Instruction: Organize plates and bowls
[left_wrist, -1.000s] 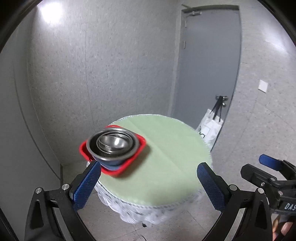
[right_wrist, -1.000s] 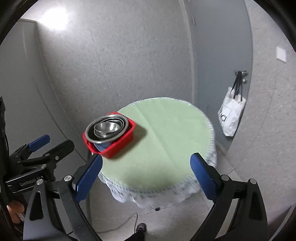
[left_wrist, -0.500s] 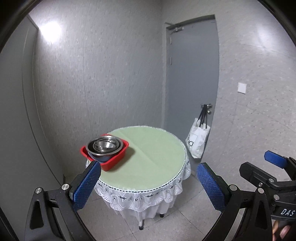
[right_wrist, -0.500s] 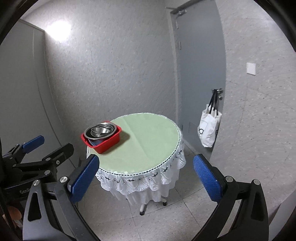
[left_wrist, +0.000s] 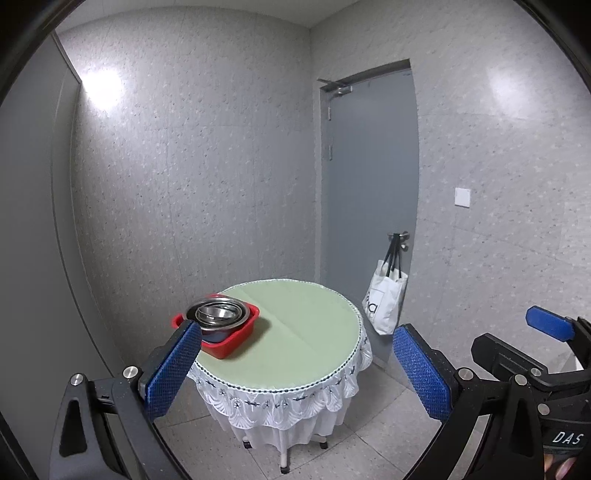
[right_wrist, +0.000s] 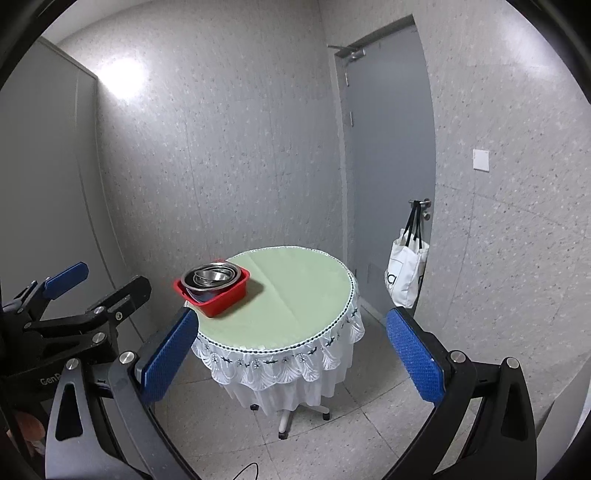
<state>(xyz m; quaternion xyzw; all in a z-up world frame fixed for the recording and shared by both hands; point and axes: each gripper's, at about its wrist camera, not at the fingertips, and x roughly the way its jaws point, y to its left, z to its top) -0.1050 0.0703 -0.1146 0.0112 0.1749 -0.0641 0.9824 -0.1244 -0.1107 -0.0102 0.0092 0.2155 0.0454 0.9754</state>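
Note:
A red plastic tub (left_wrist: 225, 345) (right_wrist: 221, 299) stands at the left edge of a round table with a green cloth (left_wrist: 306, 332) (right_wrist: 295, 295). Nested steel bowls (left_wrist: 217, 314) (right_wrist: 212, 277) sit in the tub. My left gripper (left_wrist: 295, 369) is open and empty, well back from the table. My right gripper (right_wrist: 291, 350) is also open and empty, well back from the table. Each gripper shows at the edge of the other's view: the right one (left_wrist: 546, 354) and the left one (right_wrist: 74, 295).
The table has a white lace skirt (right_wrist: 280, 365) and a wheeled base (right_wrist: 288, 417). A grey door (left_wrist: 369, 192) stands behind it, with a white tote bag (left_wrist: 384, 302) hanging from the handle. Grey walls surround a tiled floor (right_wrist: 332, 435).
Both grippers have pulled far back and up from the table. The table and tub look much smaller, and the whole room, door and floor have come into view.

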